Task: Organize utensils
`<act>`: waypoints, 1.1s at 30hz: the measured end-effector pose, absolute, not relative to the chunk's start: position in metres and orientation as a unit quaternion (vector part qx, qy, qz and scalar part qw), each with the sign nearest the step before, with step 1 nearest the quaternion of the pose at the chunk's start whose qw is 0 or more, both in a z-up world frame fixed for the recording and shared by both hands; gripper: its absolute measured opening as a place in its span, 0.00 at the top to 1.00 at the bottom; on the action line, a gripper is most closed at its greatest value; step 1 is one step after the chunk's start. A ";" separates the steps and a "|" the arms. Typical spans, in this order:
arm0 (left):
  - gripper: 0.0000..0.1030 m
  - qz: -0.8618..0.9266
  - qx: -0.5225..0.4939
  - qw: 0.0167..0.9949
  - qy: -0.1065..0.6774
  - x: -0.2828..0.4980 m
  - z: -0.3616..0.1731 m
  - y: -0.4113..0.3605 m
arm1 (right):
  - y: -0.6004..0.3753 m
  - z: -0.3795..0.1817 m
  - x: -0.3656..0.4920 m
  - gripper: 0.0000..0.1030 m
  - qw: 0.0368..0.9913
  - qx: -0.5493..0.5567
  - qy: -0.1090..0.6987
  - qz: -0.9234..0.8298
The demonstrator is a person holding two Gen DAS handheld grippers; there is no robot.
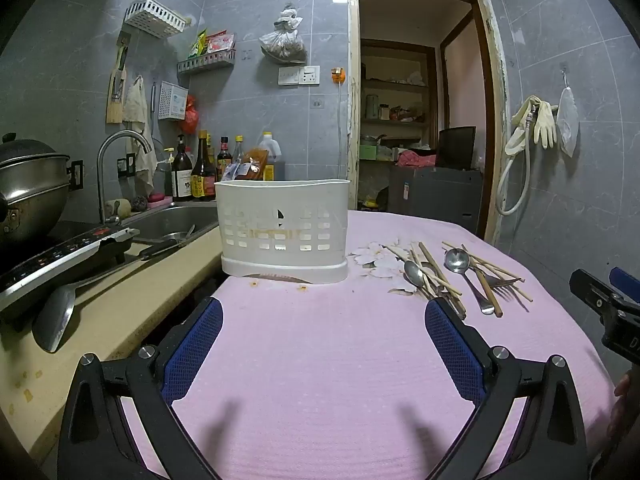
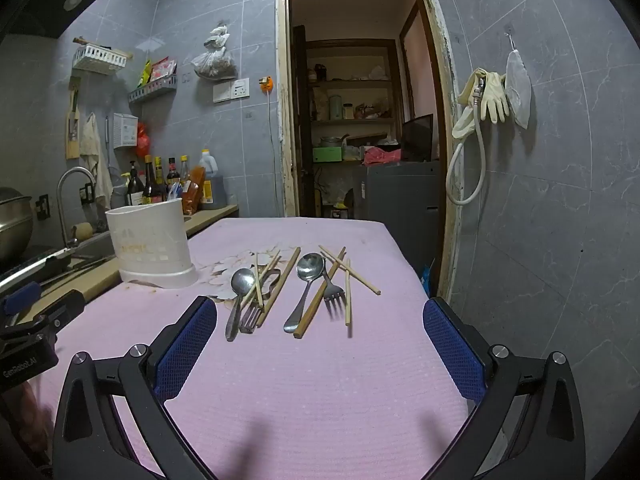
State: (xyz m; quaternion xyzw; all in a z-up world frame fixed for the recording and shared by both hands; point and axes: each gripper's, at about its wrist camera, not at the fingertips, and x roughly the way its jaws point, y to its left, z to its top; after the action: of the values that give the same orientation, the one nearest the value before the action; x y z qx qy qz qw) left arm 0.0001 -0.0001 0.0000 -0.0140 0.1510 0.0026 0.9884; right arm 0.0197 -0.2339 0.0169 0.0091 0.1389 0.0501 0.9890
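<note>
A white slotted utensil holder (image 1: pixel 282 230) stands upright on the pink-covered table (image 1: pixel 320 360), ahead of my left gripper (image 1: pixel 324 312), which is open and empty. The holder also shows in the right wrist view (image 2: pixel 150 240) at the left. A loose pile of utensils lies ahead of my open, empty right gripper (image 2: pixel 320 312): a small spoon (image 2: pixel 240 292), a larger spoon (image 2: pixel 306 280), a fork (image 2: pixel 332 290), another fork (image 2: pixel 250 318) and several wooden chopsticks (image 2: pixel 348 296). The pile appears in the left wrist view (image 1: pixel 452 276) at the right.
A counter (image 1: pixel 120 308) adjoins the table's left side with a sink (image 1: pixel 172 220), tap, induction cooker (image 1: pixel 60 256), pot, spatula and sauce bottles (image 1: pixel 200 172). A doorway (image 2: pixel 360 120) lies behind the table. A tiled wall with hanging gloves (image 2: pixel 492 96) stands right of the table's edge.
</note>
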 end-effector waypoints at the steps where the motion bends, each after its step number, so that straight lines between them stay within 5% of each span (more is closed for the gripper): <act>1: 0.04 0.002 -0.014 0.989 0.149 0.000 0.000 0.000 | -0.234 0.017 0.020 0.00 0.989 0.010 0.138 0.050; 33: 0.04 0.001 -0.015 0.989 0.150 0.000 0.000 0.000 | -0.231 0.018 0.020 0.00 0.989 0.009 0.139 0.050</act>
State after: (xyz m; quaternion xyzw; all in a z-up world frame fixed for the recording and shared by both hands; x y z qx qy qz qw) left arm -0.0004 -0.0001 -0.0001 -0.0146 0.1500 0.0012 0.9886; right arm 0.0197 -0.2313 0.0183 0.0094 0.1387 0.0501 0.9890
